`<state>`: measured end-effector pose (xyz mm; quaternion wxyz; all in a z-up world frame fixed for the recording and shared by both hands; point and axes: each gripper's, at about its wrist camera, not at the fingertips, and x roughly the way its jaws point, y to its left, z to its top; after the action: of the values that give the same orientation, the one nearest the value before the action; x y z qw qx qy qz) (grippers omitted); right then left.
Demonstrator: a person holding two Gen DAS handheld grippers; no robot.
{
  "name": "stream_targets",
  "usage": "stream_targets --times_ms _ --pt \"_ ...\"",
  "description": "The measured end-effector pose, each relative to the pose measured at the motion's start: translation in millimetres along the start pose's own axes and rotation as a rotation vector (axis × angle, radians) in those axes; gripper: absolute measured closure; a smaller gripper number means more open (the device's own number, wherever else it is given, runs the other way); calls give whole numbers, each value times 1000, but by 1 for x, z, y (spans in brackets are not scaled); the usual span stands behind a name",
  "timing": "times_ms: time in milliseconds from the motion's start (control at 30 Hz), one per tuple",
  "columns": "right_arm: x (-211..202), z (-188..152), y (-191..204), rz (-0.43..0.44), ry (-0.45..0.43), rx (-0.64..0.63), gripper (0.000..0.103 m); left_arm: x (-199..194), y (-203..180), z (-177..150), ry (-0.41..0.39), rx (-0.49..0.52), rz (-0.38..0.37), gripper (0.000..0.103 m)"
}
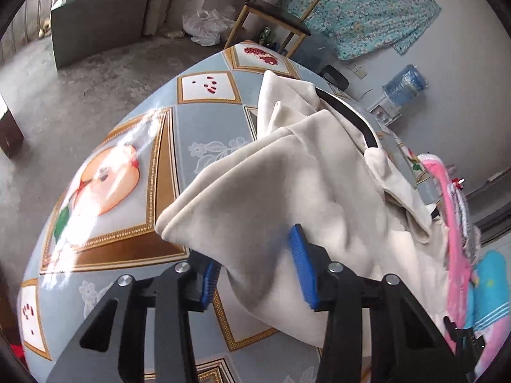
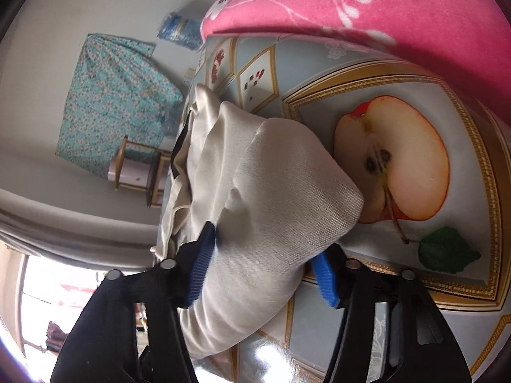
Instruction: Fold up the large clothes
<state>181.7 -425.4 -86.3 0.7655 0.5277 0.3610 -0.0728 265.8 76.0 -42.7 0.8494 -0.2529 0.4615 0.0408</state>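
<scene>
mostly fruit-print tablecloth, concrete floor (wooden chair)

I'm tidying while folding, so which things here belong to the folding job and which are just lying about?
Job: cream garment; left tool; right tool; fruit-print tablecloth.

Lying about: pink floral blanket; wooden chair; blue water bottle; white plastic bag.
</scene>
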Motion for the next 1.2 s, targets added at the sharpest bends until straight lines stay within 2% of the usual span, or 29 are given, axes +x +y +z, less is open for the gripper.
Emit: stream_targets --times_ms 133,200,233,400,533,700,833,967,1067,1133,1200 --pt "2 -2 14 -122 -5 -141 83 -12 -24 -7 -104 206 120 84" --pt "-3 -2 26 -146 -13 -222 89 -20 -37 -13 -166 325 183 96" --pt "-8 -4 35 -162 -29 -279 91 -27 -44 -16 -202 384 211 96" --pt "-33 -17 70 -191 -108 -477 95 -62 -58 -22 -311 511 208 97" --pt "-53 -24 73 -183 -128 -520 96 -90 -58 -28 -342 553 177 97" --pt "-82 -39 60 -168 -102 -556 96 -127 -39 -50 -314 577 111 97" --pt "-106 -59 38 -166 -33 -538 96 -155 -7 -71 -238 544 68 97" --pt "-112 -72 9 -168 39 -495 95 -163 24 -99 -143 529 79 96" --pt "-103 -74 -10 -174 93 -477 90 -146 41 -116 -53 505 81 91" --pt "-96 -73 -19 -189 120 -484 86 -135 52 -123 -21 486 83 87" --pt "-92 -70 -26 -192 157 -471 82 -134 61 -126 -2 462 91 72"
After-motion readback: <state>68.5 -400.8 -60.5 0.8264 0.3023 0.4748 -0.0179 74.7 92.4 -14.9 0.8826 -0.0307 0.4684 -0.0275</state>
